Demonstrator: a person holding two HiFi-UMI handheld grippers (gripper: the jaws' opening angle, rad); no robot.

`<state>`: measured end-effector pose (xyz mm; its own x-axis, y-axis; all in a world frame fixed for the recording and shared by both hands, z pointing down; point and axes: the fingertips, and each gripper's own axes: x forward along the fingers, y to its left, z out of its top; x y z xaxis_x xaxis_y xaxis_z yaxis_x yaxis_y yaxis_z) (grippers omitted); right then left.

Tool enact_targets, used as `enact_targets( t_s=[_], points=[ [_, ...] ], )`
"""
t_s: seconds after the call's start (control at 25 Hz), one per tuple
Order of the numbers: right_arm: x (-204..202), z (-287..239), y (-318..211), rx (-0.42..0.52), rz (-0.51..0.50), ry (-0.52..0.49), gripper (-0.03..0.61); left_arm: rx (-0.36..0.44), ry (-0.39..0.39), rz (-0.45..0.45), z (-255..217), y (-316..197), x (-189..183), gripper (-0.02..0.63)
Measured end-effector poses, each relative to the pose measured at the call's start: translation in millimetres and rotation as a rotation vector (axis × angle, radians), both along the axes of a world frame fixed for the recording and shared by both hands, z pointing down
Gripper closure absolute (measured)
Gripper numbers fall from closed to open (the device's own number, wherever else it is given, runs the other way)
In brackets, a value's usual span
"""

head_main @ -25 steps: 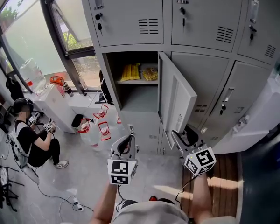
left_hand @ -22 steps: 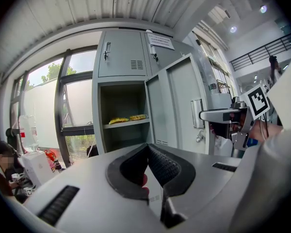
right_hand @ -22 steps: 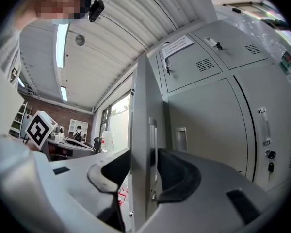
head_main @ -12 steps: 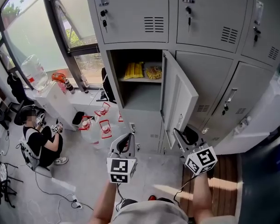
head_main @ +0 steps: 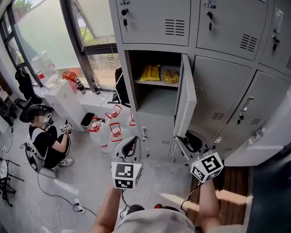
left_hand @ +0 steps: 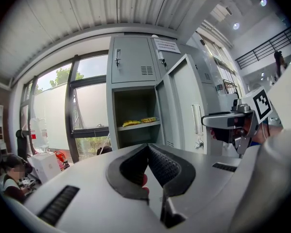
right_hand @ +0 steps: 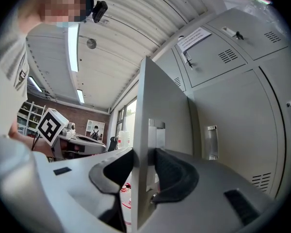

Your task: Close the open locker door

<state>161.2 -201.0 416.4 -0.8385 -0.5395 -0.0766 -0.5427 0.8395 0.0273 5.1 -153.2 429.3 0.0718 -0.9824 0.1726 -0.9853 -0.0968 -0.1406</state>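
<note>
The grey locker door [head_main: 186,96] stands open beside its compartment [head_main: 155,98], and two yellow items [head_main: 151,73] lie on the shelf inside. My right gripper [head_main: 184,142] is at the door's lower free edge. In the right gripper view the door's edge [right_hand: 160,110] runs between the pads, and the right gripper [right_hand: 144,166] is shut on it, one pad on each face. My left gripper [head_main: 132,147] hangs free in front of the lockers, left of the door. It is shut and holds nothing [left_hand: 146,152]. In the left gripper view the door [left_hand: 182,106] and the right gripper [left_hand: 228,123] are both visible.
Shut lockers [head_main: 223,96] adjoin the open one above and to the right. A person [head_main: 46,140] sits on the floor at left. Water bottles [head_main: 111,130] stand near the locker's foot, and a white unit with a big jug [head_main: 63,101] stands under the window. Wooden flooring [head_main: 233,178] lies at right.
The door now looks narrower, swung a little toward the compartment, with the right gripper still at its lower edge. The left gripper has hardly moved. The view has shifted right.
</note>
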Motion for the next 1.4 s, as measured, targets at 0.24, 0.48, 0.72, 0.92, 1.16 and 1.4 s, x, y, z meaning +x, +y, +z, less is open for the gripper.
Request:
enact_targets(
  t_s=[0.24, 0.48, 0.72, 0.92, 1.16, 1.4],
  points=[
    [-22.1, 0.0, 1.0, -0.012, -0.008, -0.009, 0.436, 0.004, -0.001, -0.041, -3.1, 10.0, -17.6, 0.592],
    [-42.7, -0.7, 2.6, -0.015, -0.007, 0.011, 0.437, 0.0, -0.003, -0.07, -2.2, 18.8, -34.8, 0.592],
    [-68.4, -1.6, 1.4, -0.008, -0.001, 0.029, 0.439, 0.012, -0.005, -0.078, -7.1, 12.0, -51.9, 0.592],
    [-90.4, -2.4, -0.9, -0.005, 0.016, 0.047, 0.439, 0.01, -0.006, -0.071, -4.9, -2.5, -71.2, 0.592],
    [-122.7, -3.0, -9.8, -0.018, -0.005, 0.056, 0.453, 0.001, 0.01, -0.054, -1.0, -28.9, -94.9, 0.592],
    [-164.1, -5.2, -28.9, -0.037, -0.003, 0.063, 0.466, -0.013, 0.026, -0.04, -1.0, -56.0, -127.8, 0.592]
  ],
)
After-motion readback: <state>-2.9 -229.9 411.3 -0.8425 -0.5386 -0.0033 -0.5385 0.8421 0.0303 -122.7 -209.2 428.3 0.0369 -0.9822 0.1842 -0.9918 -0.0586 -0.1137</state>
